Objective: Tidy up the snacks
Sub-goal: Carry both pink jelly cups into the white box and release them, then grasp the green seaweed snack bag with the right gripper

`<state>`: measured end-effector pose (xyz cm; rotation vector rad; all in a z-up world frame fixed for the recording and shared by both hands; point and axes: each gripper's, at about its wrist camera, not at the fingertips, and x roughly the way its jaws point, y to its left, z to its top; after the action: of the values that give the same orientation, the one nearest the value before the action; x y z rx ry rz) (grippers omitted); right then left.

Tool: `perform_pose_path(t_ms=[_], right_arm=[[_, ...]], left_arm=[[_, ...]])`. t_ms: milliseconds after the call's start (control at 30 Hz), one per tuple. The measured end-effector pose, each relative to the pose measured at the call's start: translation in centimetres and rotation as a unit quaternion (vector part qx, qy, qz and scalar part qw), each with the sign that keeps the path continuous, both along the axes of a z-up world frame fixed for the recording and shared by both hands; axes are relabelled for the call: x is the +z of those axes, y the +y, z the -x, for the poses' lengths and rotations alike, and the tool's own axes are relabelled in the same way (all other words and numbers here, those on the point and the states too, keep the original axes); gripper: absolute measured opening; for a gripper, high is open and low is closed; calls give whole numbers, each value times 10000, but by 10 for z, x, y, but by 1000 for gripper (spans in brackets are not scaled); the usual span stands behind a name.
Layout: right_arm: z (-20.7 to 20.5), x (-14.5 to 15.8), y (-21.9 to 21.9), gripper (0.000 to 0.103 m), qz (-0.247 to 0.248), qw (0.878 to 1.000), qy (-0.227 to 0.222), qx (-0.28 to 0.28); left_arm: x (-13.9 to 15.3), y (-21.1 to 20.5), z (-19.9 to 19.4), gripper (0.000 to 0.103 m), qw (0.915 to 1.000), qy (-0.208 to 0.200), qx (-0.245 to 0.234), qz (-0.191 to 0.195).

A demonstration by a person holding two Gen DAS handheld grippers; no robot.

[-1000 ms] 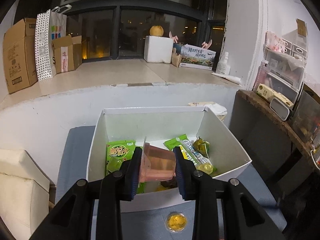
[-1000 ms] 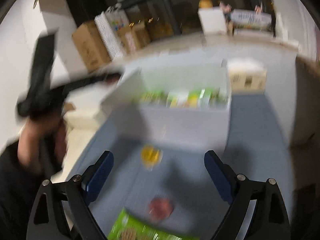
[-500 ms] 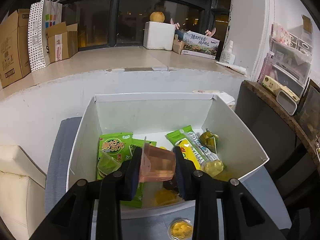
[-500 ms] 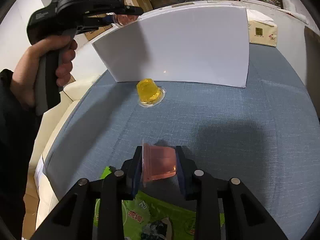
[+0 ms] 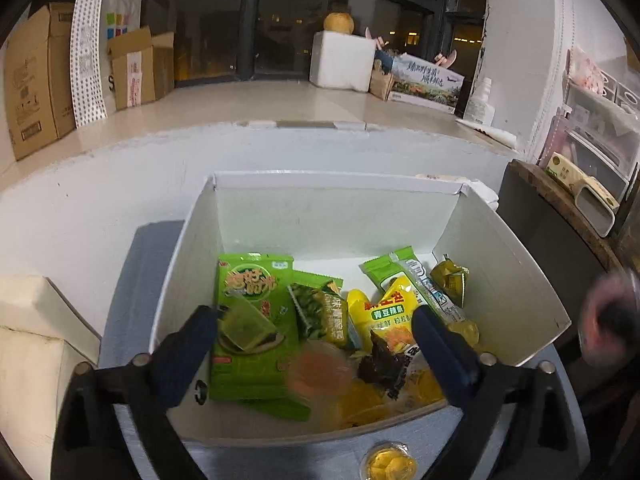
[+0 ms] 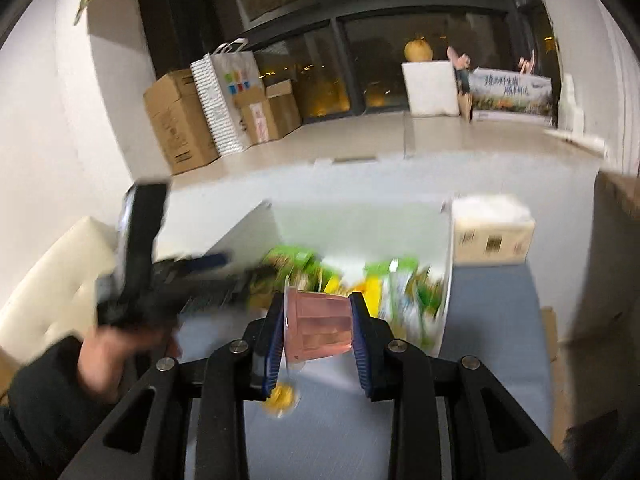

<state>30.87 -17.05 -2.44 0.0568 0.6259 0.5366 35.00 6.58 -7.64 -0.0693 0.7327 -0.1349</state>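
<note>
Both wrist views look steeply down, close over the shared white box (image 5: 500, 264), facing the window.

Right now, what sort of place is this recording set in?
Most likely a room in a home, at night. A wide window ledge under dark windows carries cardboard boxes and a shopping bag, and a white box of snacks stands on a grey-covered table.
</note>
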Motion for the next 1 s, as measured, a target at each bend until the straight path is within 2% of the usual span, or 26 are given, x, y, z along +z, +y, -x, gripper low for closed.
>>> perform_pose_path(t_ms=[133, 333, 367, 400, 433, 467, 600, 700, 800, 867, 1000], right_arm=[[-28, 5, 14, 33, 148, 9999, -35, -35], [-50, -21, 30, 34, 304, 9992, 230, -123], [-52, -24, 32, 44, 373, 9989, 260, -135], [-53, -28, 34, 61, 482, 9982, 292, -188], [-53, -31, 35, 92, 524, 9979, 272, -248], [-52, -33, 35, 96, 517, 9980, 221, -286], [-49, -35, 32, 96, 496, 9973, 346, -417], [-39, -28, 27, 96, 498, 9972, 259, -496], [-24, -19, 13, 97, 215, 9981, 289, -502], [-7, -14, 4, 103, 10, 9989, 306, -360], [43, -13, -11, 103, -99, 9994, 204, 261]], left_arm=[[5, 0, 11, 103, 10000, -14, -17, -58], [12, 4, 48, 103, 9999, -81, -42, -67], [13, 4, 56, 103, 9999, -82, -50, -77], [13, 5, 63, 103, 9999, -93, -70, -70], [13, 5, 70, 103, 9999, -117, -71, -69], [13, 5, 76, 103, 9998, -139, -69, -89], [11, 8, 88, 103, 9999, -128, -36, -80], [11, 11, 94, 103, 9999, -114, 13, -46], [11, 13, 103, 103, 9999, -111, 37, -21], [10, 12, 112, 103, 10000, -92, 19, -2], [11, 11, 139, 103, 9999, -117, -60, 65]])
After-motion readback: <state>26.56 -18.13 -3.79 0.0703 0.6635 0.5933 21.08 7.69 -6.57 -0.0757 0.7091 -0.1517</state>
